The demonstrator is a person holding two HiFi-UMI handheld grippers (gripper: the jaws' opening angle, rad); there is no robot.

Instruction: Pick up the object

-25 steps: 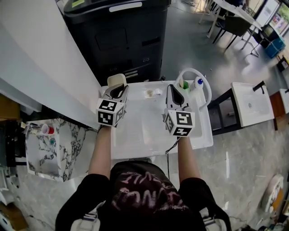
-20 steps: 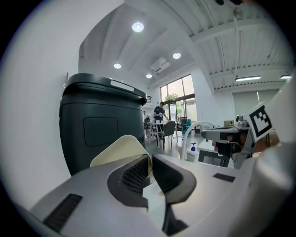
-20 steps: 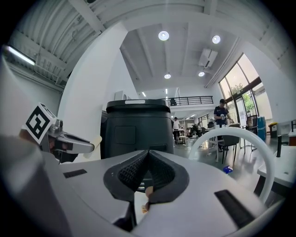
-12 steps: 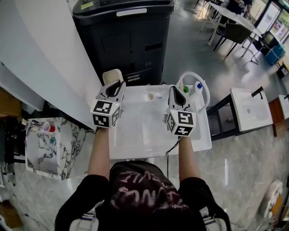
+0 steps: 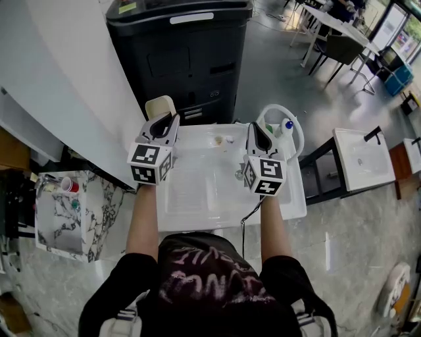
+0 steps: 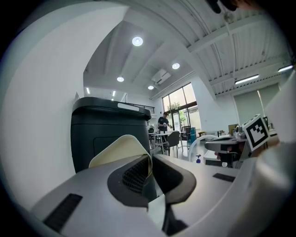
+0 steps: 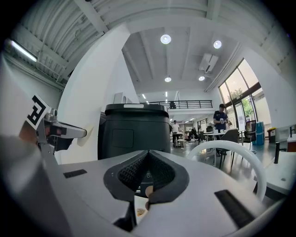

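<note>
Left tool [image 5: 169,122] nearly shut, pinching cream flat object [image 5: 160,105] by its edge, held aloft near far left corner of tabletop [image 5: 197,197]. Right tool [image 5: 254,129] shut, empty. My worry: thin edge grip, so object may pivot or slip if I swing fast.

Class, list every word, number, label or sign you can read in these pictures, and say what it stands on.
No text here can be read.
White label strip on the black machine: too small to read.
Print on the person's shirt: blurred, unreadable.
Marker cubes of the left gripper and right gripper: patterns only, no words.
</note>
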